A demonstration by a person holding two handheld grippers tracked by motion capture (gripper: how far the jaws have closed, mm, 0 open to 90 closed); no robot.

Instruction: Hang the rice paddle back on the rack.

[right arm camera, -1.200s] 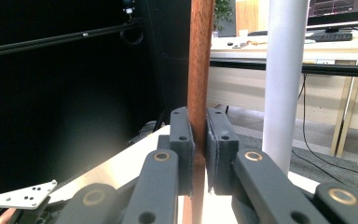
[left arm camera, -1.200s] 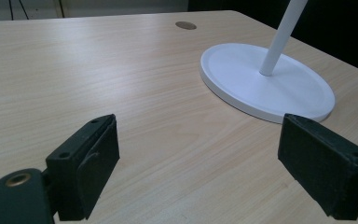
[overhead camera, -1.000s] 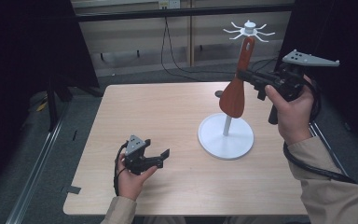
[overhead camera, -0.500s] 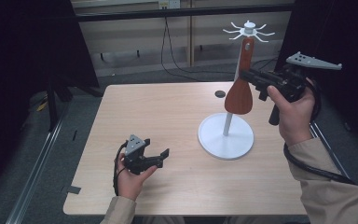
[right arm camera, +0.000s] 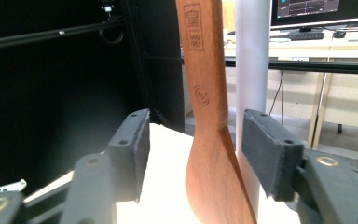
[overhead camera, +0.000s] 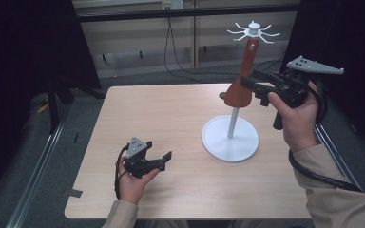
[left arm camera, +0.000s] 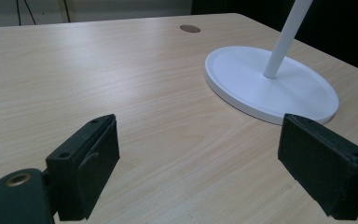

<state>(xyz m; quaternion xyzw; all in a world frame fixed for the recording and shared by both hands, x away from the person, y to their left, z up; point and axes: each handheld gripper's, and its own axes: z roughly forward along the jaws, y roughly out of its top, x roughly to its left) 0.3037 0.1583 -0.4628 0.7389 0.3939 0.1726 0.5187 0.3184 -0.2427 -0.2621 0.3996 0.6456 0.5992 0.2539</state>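
Observation:
A brown wooden spatula (overhead camera: 241, 80) hangs blade-down from the hooks at the top of a white stand (overhead camera: 230, 142) on the right half of the table. My right gripper (overhead camera: 249, 83) is level with the spatula, held up at its right side. In the right gripper view the spatula (right arm camera: 209, 93) stands between the two pads with a gap on each side; the jaws have just been opening, and my right gripper (right arm camera: 193, 144) is open. My left gripper (overhead camera: 166, 159) rests low at the table's front left, jaws wide apart and empty (left arm camera: 198, 163).
The stand's round base (left arm camera: 270, 84) and thin pole (left arm camera: 289, 37) lie ahead and to the right of the left gripper. A small dark round spot (left arm camera: 189, 28) marks the tabletop behind the base. Dark curtains flank the table; cables run along the floor behind.
The right gripper's jaws have spread apart off the spatula, which now hangs from the stand. Both hands have kept their places.

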